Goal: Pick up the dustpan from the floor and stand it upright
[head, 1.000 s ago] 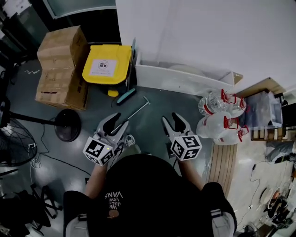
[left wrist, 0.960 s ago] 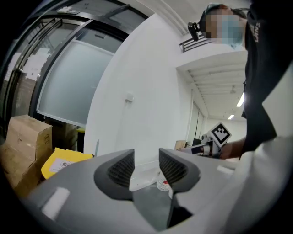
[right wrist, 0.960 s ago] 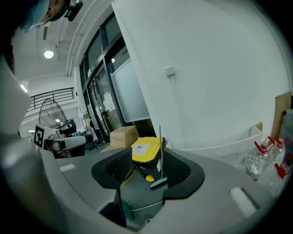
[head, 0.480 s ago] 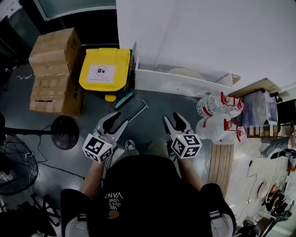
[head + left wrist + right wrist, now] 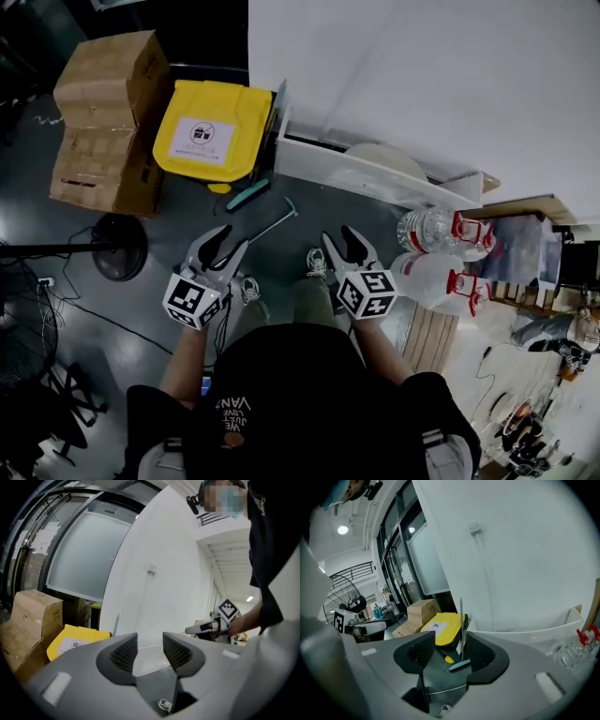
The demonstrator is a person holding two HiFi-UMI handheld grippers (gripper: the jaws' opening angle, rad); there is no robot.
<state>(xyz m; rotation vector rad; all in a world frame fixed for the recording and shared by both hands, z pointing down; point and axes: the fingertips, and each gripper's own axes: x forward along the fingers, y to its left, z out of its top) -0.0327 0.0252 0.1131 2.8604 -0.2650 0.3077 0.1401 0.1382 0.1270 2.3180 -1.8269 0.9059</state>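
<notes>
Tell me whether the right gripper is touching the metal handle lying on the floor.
Apart. The head view shows bare floor between the right gripper and the metal handle; the right gripper view shows its jaws open around nothing.

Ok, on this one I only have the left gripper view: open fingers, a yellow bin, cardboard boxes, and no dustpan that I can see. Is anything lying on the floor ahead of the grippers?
Observer: Yes. The head view shows a thin metal rod lying on the floor just ahead of the left gripper, and nothing is touching it.
Operator: Is the right gripper holding anything?
Observer: No. The right gripper has its fingers apart and is empty.
Operator: What is it aimed at?
Observer: Its view looks at a teal tool head on the floor beside the yellow bin.
Operator: Anything off to the right?
Observer: Clear water jugs with red caps stand there.
</notes>
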